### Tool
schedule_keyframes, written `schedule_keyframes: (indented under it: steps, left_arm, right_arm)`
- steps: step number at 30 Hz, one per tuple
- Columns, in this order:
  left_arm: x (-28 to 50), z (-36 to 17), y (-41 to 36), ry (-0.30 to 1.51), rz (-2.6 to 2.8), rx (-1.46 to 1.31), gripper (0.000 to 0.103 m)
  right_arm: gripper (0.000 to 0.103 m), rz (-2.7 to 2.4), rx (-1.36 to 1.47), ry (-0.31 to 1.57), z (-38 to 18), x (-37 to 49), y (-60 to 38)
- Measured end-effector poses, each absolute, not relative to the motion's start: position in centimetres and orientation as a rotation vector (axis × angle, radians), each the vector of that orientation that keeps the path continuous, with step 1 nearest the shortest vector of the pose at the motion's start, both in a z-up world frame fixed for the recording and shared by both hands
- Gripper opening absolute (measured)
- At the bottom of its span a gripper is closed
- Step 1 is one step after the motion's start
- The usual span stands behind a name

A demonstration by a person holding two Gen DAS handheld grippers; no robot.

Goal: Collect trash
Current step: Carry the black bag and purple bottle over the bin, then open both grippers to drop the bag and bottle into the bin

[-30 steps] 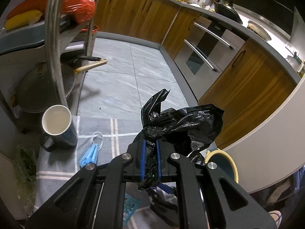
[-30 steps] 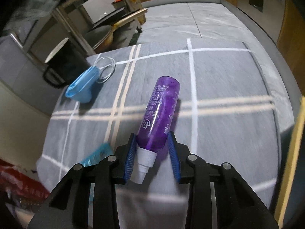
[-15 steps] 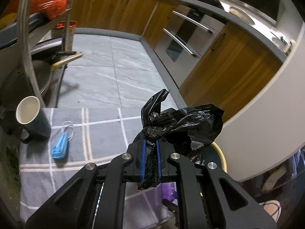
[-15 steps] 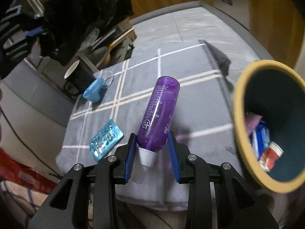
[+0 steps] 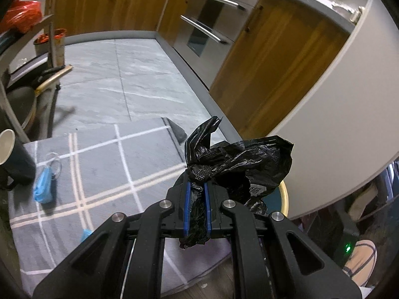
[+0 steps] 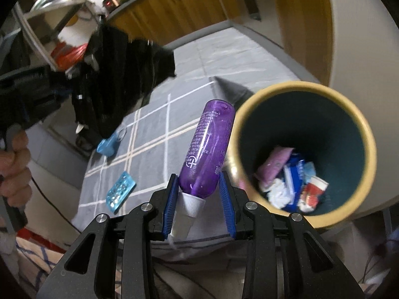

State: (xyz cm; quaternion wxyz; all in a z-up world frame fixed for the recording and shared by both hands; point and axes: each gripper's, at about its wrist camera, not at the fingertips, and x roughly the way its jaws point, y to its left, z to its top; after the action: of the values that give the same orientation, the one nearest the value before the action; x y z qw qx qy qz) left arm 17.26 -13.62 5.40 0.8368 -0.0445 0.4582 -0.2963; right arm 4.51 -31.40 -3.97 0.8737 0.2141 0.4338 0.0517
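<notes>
The right gripper (image 6: 199, 199) clamps its fingers on the purple plastic bottle (image 6: 208, 147) near the cap, body projecting toward the yellow-rimmed teal bin (image 6: 369, 134) at frame right, presumably for dropping in. The left gripper (image 5: 198, 204) pinches the crumpled black plastic bag (image 5: 239, 167), fingers nearly together, above the grey checked surface (image 5: 99, 174).

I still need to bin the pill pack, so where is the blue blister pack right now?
In the right wrist view the blue blister pack lies on the grey checked cloth at lower left, nearer the camera than the blue face mask.

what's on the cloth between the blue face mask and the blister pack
Nothing. In the right wrist view the stretch of grey checked cloth between the blue face mask and the blister pack is bare, crossed only by the cloth's white stripes.
</notes>
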Motion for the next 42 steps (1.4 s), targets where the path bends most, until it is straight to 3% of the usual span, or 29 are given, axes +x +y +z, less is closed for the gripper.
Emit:
schedule_keyframes:
  steps: [29,32,34,37,42]
  left_arm:
    - [16.9,-5.3,-26.2,1.222,-0.774,-0.22,0.009]
    - [16.9,-6.1,-26.5,1.242,-0.764,-0.194,0.02]
    - [16.8,-6.3,-26.5,1.248,-0.76,-0.183,0.039]
    - [16.5,-5.7,-25.8,1.223,-0.763,-0.163,0.054]
    - [16.3,-4.9,-25.0,1.205,-0.756,-0.141,0.059]
  right_arm:
    - [0.035,-0.092,0.634,0.88,-6.8,1.5,-40.8]
    - [0.035,-0.097,0.664,0.894,-7.4,1.8,-41.2]
    - [0.035,-0.099,0.669,0.904,-7.8,2.0,-41.2]
    - [0.036,-0.097,0.672,0.925,-8.3,2.7,-41.3]
    - [0.036,-0.103,0.685,0.948,-9.0,3.5,-41.3]
